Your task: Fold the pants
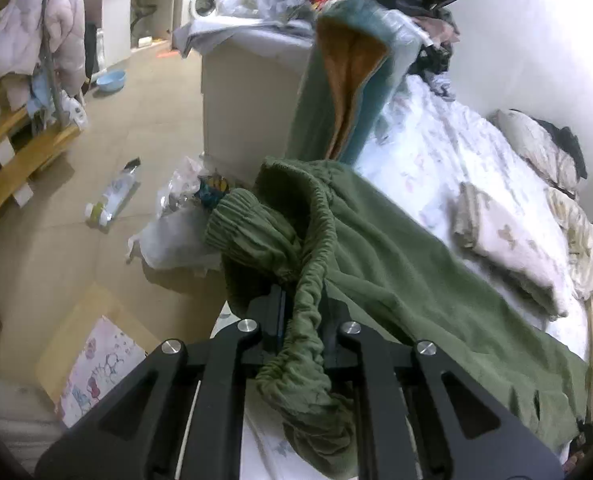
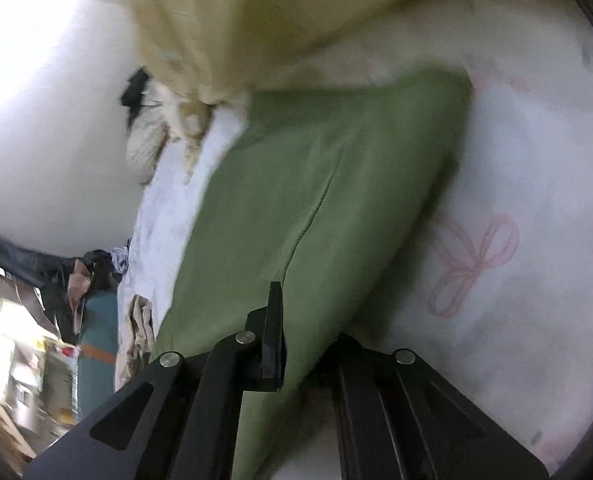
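Olive green pants (image 1: 416, 276) lie across a white patterned bed sheet (image 1: 424, 176). My left gripper (image 1: 302, 312) is shut on the gathered elastic waistband (image 1: 316, 240), with a ribbed cuff (image 1: 240, 216) bunched beside it near the bed's edge. In the right wrist view the pants (image 2: 336, 184) stretch flat over the sheet (image 2: 516, 200). My right gripper (image 2: 296, 336) is shut on the folded edge of the green fabric; one black finger (image 2: 274, 336) shows, the other is under the cloth.
A folded floral cloth (image 1: 508, 248) and a cream quilt (image 1: 588, 248) lie on the bed. A teal and orange blanket (image 1: 356, 80) hangs over a white cabinet (image 1: 248, 100). A bottle (image 1: 114, 196) and plastic bags (image 1: 176, 224) lie on the floor.
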Motion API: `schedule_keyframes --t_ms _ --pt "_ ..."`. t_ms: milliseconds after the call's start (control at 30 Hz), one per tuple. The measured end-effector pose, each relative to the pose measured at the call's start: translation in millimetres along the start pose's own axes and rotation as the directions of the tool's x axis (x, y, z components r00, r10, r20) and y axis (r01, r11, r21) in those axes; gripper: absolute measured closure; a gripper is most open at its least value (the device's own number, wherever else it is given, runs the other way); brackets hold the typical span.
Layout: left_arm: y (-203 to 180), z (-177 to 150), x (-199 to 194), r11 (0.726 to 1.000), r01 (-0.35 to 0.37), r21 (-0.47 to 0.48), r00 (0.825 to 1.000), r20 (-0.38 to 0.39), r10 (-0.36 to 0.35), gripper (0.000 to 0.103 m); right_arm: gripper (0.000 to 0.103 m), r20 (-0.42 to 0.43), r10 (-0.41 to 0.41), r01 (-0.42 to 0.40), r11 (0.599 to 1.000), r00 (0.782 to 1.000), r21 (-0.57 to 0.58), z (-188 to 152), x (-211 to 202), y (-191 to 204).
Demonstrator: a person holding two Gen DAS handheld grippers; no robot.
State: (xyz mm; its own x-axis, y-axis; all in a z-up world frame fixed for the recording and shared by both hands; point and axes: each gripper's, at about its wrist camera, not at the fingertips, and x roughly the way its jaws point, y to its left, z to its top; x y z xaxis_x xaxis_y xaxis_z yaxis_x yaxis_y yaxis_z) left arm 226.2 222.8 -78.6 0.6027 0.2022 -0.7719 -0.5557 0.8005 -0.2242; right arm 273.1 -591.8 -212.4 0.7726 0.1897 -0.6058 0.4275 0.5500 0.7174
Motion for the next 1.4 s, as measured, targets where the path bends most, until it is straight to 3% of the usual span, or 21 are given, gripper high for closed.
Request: schedule_keyframes --t_ms 267,367,533,667,733,800,933,1000,1100,1200,1233,1333,1400 --pt "0 25 -52 0.995 0.102 0.02 0.995 0.02 -0.102 0.095 0.101 0.023 -0.046 0.047 0.997 0.999 -0.069 5 -48 34" --pt "13 30 -69 0.994 0.107 0.034 0.994 0.013 -0.107 0.095 0.101 0.027 -0.072 0.074 0.996 0.997 -0.059 1 -78 38" --pt "68 26 -86 0.996 0.094 -0.009 0.988 -0.124 -0.094 0.095 0.101 0.002 -0.153 0.153 0.988 0.988 -0.021 -35 -151 32" --pt "102 18 -107 0.995 0.06 0.077 0.975 -0.22 -0.042 0.095 0.101 -0.072 -0.249 0.249 0.968 0.966 -0.007 -78 -208 22" --pt "117 9 -112 0.992 0.05 0.117 0.962 -0.272 -0.016 0.095 0.101 -0.137 -0.313 0.317 0.948 0.94 0.008 -99 -226 4" --pt "121 -4 -110 0.983 0.037 0.181 0.954 -0.299 0.019 0.095 0.101 -0.195 -0.408 0.414 0.91 0.892 -0.009 -115 -225 -14" --pt "123 -26 -100 0.978 0.019 0.208 0.944 -0.326 0.051 0.094 0.098 -0.319 -0.471 0.511 0.858 0.823 0.05 -130 -209 -61" --pt "122 -32 -97 0.975 0.007 0.224 0.945 -0.32 0.067 0.094 0.097 -0.288 -0.532 0.556 0.831 0.796 0.002 -128 -212 -56" --pt "127 -34 -94 0.975 0.016 0.223 0.942 -0.331 0.061 0.094 0.078 -0.176 -0.678 0.682 0.73 0.714 -0.045 -125 -223 -44" --pt "135 -33 -93 0.985 0.04 0.165 0.933 -0.359 0.022 0.093 0.071 -0.093 -0.746 0.747 0.664 0.66 -0.021 -122 -232 -36" --pt "137 -32 -92 0.989 0.042 0.144 0.929 -0.369 0.014 0.092 0.071 -0.065 -0.748 0.749 0.662 0.66 -0.012 -122 -234 -30" --pt "133 -29 -99 0.992 0.055 0.115 0.936 -0.352 -0.011 0.092 0.068 0.085 -0.614 0.611 0.789 0.785 0.062 -122 -258 -5" --pt "123 -29 -105 0.987 0.055 0.149 0.947 -0.321 -0.004 0.092 0.051 0.2 -0.545 0.552 0.834 0.814 0.026 -127 -270 23"
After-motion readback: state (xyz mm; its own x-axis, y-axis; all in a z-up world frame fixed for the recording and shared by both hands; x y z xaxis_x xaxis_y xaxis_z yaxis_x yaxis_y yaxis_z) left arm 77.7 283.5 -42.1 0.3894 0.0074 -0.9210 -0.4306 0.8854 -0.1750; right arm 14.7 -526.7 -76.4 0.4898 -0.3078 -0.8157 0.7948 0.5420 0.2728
